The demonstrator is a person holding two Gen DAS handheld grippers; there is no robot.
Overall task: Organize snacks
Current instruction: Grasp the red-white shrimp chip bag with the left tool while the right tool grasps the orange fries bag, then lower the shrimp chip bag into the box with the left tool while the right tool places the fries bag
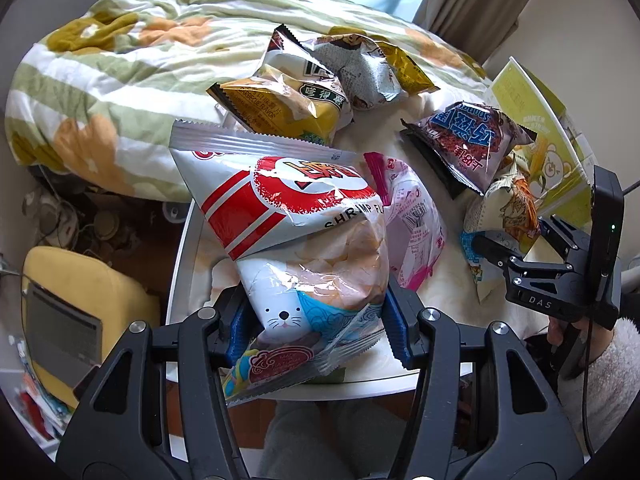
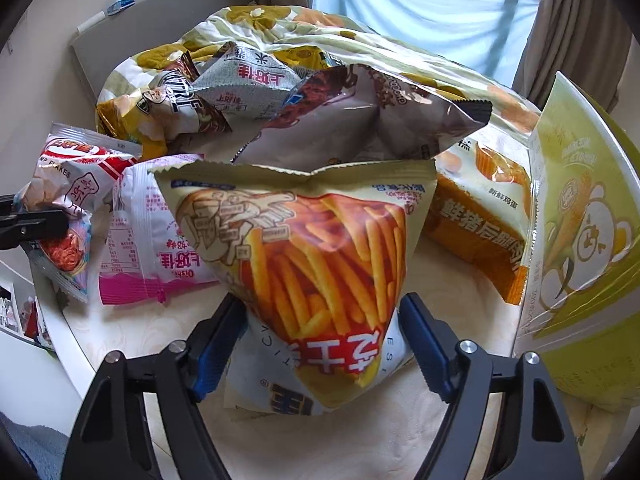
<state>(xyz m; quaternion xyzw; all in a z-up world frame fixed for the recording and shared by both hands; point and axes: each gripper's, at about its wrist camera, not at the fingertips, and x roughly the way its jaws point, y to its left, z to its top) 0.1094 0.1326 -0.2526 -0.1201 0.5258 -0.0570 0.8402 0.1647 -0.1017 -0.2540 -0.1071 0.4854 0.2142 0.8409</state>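
Observation:
In the left wrist view my left gripper (image 1: 316,296) is shut on the lower part of a red-and-white shrimp flakes bag (image 1: 304,216), which is tilted over the near edge of the round white table (image 1: 180,280). My right gripper (image 2: 320,300) has its blue pads (image 2: 220,340) against both sides of a beige bag with fries printed on it (image 2: 320,248), near its bottom seam. That right gripper (image 1: 516,232) also shows at the right of the left view, around the same beige bag (image 1: 508,208). One left finger (image 2: 40,220) shows on the shrimp flakes bag (image 2: 68,200).
A pink bag (image 1: 416,216) lies between the two held bags. Behind are a dark purple bag (image 1: 472,140), a yellow barbecue chip bag (image 1: 288,96), a grey bag (image 1: 360,72), an orange pack (image 2: 476,224) and a tall yellow-green bear package (image 2: 580,240). A floral quilt (image 1: 120,60) borders the table.

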